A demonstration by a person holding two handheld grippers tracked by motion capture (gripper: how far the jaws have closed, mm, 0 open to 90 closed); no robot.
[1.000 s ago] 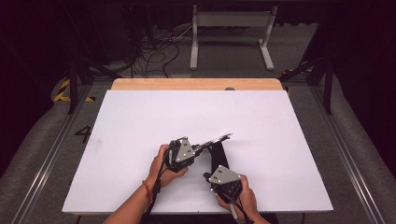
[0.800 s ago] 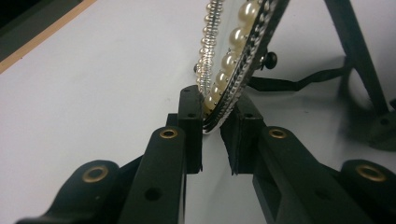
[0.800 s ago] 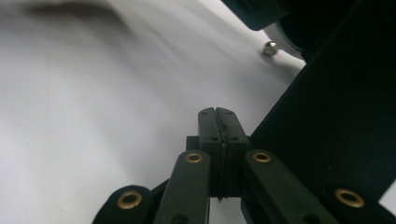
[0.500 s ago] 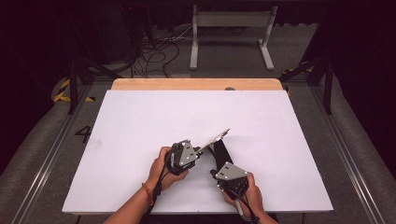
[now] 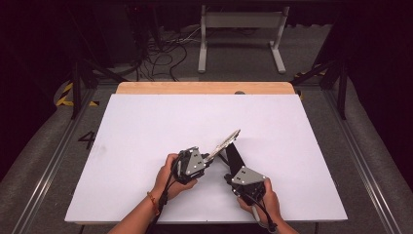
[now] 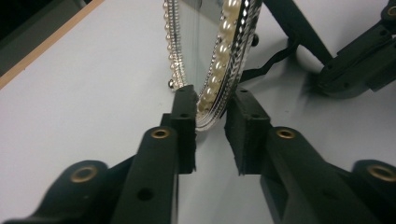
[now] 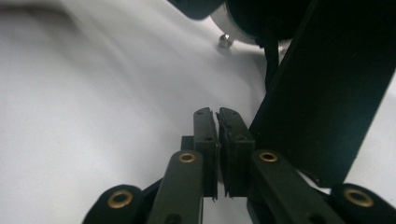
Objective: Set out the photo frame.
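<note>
On the white worktop (image 5: 146,126) a pearl-rimmed mirror (image 6: 212,60) stands tilted on its black stand (image 7: 322,93), near the front edge. The left gripper (image 6: 210,109) has just been opening, its jaws straddling the mirror's rim; let go slowly. The right gripper (image 7: 217,119), jaws together, waits beside the stand, ready to steady it.

1. The high view was evenly lit on the white table (image 5: 146,126), while the floor and room beyond stayed dark.
2. Soft, short shadows lay under the hands and the frame (image 5: 225,142).
3. In the left gripper view, the frame's silver rim (image 6: 224,70) caught bright glints; the near black fingers (image 6: 184,135) were slightly soft.
4. The right gripper view was blurred, with the tabletop washed out and the black stand (image 7: 322,93) a featureless dark mass.
</note>
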